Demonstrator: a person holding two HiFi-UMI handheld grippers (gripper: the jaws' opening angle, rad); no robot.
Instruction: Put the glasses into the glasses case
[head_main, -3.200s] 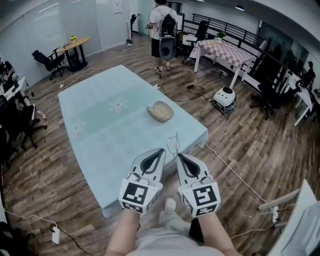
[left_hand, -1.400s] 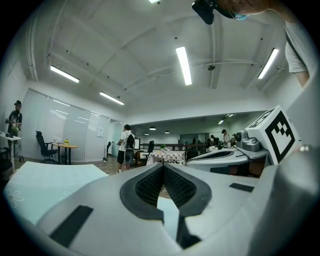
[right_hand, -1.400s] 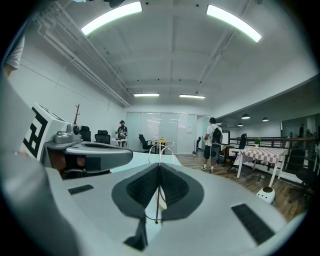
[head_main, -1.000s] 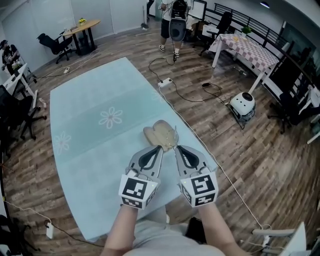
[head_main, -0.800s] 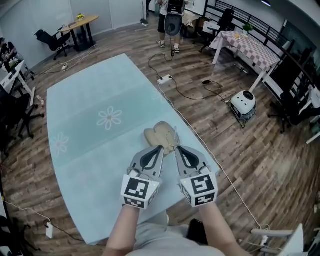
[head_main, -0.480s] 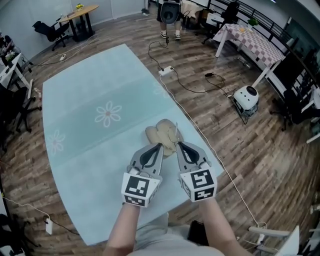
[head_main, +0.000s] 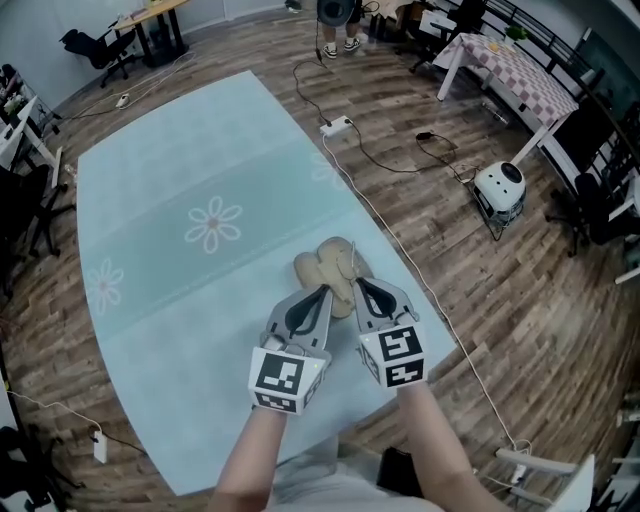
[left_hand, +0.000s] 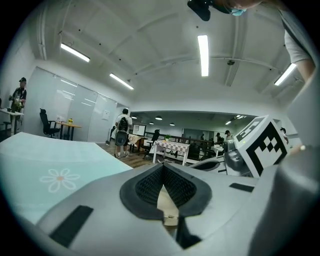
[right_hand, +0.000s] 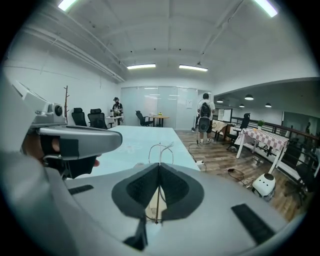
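right gripper (head_main: 368, 290): fingers clenched on the glasses (right_hand: 159, 150). the thin wire frame is pinched edge-on between the pads, and its loops stand up and forward past the tips.
left gripper (head_main: 318, 298): fingers pressed together, nothing seen between them.

glasses case (head_main: 325, 268): tan, lying open on the pale blue desk (head_main: 180, 180) near its right edge. it sits directly ahead of and just below both sets of fingertips. it shows two lobes side by side, so its spread runs roughly across the line the fingers point along.

key relation: in the head view the held glasses hang over the case's right lobe, the frame pointing away from the person. the right gripper is the one carrying them and the one over that lobe. the left tip sits at the near edge of the left lobe. judgement: what remains is a short lowering forward and down, with the frame probably needing to turn to lie along the cavity.

not resolved:
- whether the frame touches the case lining or hovers above it
- whether the temples are folded; lenses not discernible, only wire
- whether the left tip touches the case rim or is just beside it
- near part of the case, covered by both grippers in the head view; in the gripper views it is only a tan sliver behind the pads
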